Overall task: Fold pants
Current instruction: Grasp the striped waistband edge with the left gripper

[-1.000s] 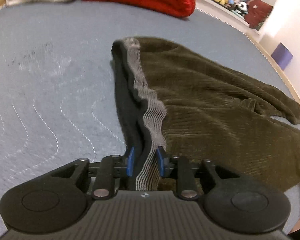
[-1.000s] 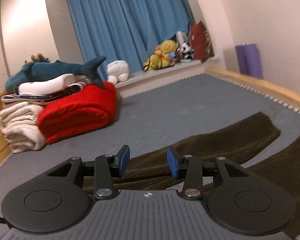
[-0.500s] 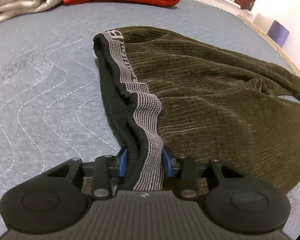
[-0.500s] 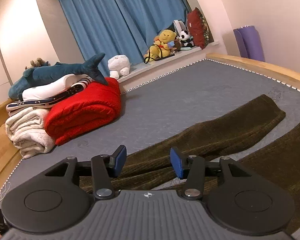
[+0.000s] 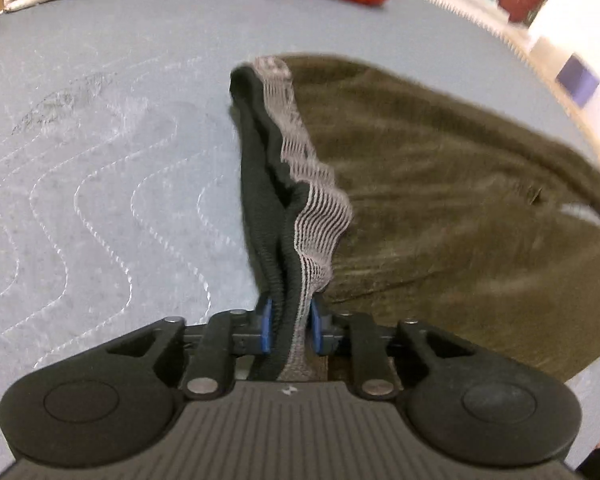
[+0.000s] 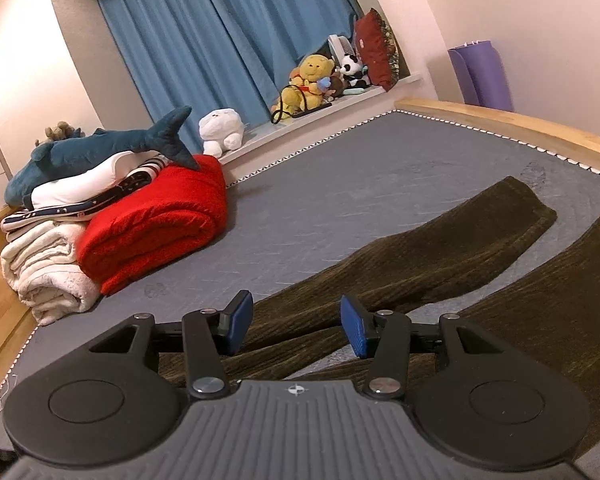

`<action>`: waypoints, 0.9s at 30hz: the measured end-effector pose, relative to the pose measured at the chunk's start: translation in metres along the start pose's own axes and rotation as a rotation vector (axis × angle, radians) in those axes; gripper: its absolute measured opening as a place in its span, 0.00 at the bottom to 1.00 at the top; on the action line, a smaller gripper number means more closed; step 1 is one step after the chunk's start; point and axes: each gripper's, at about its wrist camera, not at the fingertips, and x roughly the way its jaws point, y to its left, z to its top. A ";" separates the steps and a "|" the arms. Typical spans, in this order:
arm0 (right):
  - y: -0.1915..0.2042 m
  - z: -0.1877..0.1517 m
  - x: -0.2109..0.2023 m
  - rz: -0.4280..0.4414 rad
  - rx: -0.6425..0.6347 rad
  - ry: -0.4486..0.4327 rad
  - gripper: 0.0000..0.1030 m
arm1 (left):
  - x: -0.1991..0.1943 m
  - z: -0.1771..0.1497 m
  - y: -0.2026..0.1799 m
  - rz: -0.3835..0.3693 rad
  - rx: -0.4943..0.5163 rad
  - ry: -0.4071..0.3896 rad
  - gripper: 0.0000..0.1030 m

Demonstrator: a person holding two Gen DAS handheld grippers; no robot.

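Observation:
Dark olive corduroy pants (image 5: 440, 200) lie on the grey quilted mattress (image 5: 100, 160). Their black and grey elastic waistband (image 5: 308, 200) runs up from my left gripper (image 5: 290, 320), whose blue pads are closing and press on the bunched band. In the right wrist view both pant legs (image 6: 440, 252) stretch away to the right, one beside the other. My right gripper (image 6: 296, 320) hovers open just above the nearer part of the pants, with nothing between its pads.
A rolled red blanket (image 6: 156, 224), folded white towels (image 6: 44, 276) and a blue shark plush (image 6: 96, 152) are stacked at the mattress's far left. A wooden bed frame (image 6: 520, 124) rims the mattress. Plush toys (image 6: 312, 84) line the sill; purple mat (image 6: 484, 76) at right.
The left jaws have narrowed onto the waistband, and the band has bunched tighter. The right jaws have spread a little wider; the right view has rolled slightly.

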 end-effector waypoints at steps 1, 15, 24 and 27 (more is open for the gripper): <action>-0.002 0.000 0.000 -0.007 0.001 0.003 0.50 | -0.003 0.001 -0.004 0.031 0.015 -0.012 0.33; -0.007 -0.008 0.016 -0.037 0.058 0.093 0.51 | -0.011 0.009 -0.056 -0.052 0.190 -0.083 0.32; -0.002 -0.011 0.021 -0.050 0.024 0.088 0.54 | -0.022 0.058 -0.042 -0.030 -0.054 -0.311 0.00; 0.000 -0.012 0.025 -0.061 0.022 0.088 0.48 | -0.013 0.074 -0.047 -0.050 -0.062 -0.344 0.00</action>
